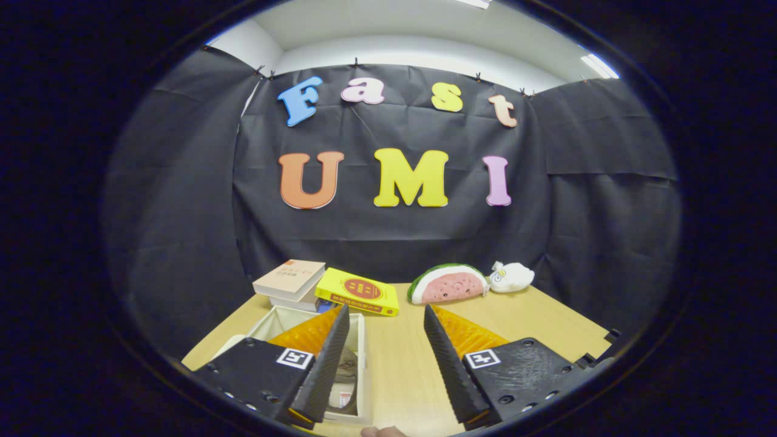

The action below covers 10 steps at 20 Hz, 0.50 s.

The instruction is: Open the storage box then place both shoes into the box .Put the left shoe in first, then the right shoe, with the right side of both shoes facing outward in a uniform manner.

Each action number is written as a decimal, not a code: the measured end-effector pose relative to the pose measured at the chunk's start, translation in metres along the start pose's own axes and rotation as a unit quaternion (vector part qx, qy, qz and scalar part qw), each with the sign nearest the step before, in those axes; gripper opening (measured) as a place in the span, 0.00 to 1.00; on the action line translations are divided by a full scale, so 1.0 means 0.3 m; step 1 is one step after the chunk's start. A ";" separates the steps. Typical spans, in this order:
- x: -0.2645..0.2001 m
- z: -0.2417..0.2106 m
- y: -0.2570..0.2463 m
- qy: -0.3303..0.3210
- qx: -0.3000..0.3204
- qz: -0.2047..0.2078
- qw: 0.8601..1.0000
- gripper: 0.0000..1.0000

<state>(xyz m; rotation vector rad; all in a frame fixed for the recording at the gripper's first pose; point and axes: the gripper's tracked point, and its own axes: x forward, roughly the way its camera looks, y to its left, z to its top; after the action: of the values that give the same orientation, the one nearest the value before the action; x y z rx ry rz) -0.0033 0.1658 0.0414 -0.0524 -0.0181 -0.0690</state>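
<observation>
gripper spread wide, empty, left finger over open storage box

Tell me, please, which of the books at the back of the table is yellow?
The book lying flat beside the watermelon plush; the stacked books next to it are pale. Gripper open.

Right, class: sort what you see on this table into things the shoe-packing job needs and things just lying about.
Belongs to the job:
storage box, open, something inside, partly behind one finger
claw, open, holding nothing

Just lying about:
stack of books
yellow book
watermelon plush
white plush
</observation>
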 end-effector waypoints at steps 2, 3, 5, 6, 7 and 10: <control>-0.020 0.017 -0.041 -0.029 -0.013 0.005 0.999 0.90; -0.032 0.023 -0.081 -0.043 -0.016 -0.002 0.999 0.93; -0.046 0.048 -0.142 -0.073 -0.009 -0.008 0.997 0.96; -0.058 0.060 -0.178 -0.083 -0.003 -0.013 0.996 0.95; -0.075 0.068 -0.207 -0.091 0.003 -0.012 0.996 0.95; -0.110 0.069 -0.289 -0.085 0.007 -0.008 0.996 0.95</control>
<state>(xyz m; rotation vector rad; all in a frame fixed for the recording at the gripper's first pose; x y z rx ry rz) -0.0427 0.0828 0.0661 -0.0447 -0.1898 -0.0801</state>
